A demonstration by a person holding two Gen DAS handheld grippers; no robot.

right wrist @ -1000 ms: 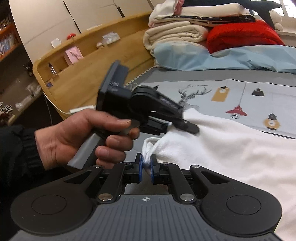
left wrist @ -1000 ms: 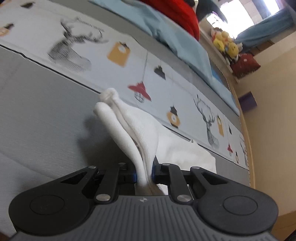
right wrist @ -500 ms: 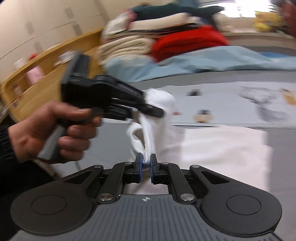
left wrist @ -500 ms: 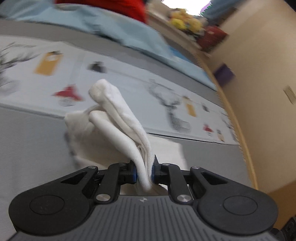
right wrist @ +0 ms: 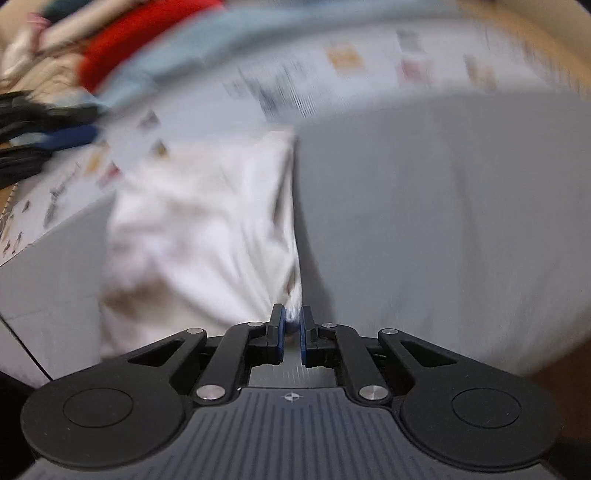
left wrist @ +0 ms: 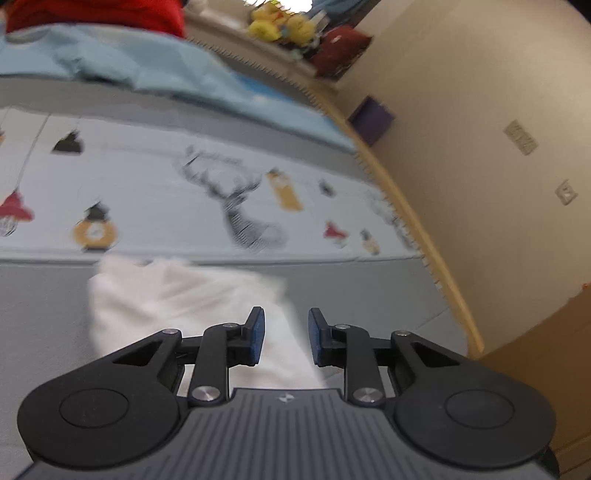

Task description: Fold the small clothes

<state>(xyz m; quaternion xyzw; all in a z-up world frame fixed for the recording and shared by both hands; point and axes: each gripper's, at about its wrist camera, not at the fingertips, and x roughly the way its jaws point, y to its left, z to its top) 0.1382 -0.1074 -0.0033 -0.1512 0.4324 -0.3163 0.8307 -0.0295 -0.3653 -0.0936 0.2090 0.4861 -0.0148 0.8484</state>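
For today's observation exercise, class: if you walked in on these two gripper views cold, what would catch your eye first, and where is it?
The white garment lies crumpled on the grey bedspread, its near corner pinched in the right gripper. The left gripper hangs above the same cloth, jaws opening with nothing pressed between them. Behind runs a pale sheet printed with a deer's head and lanterns, then a red blanket at the top left.

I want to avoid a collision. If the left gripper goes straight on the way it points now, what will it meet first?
Most likely the white cloth on the grey bed cover. The left gripper is opening, with the cloth behind the gap, pads not pressing it. Depth is unclear.
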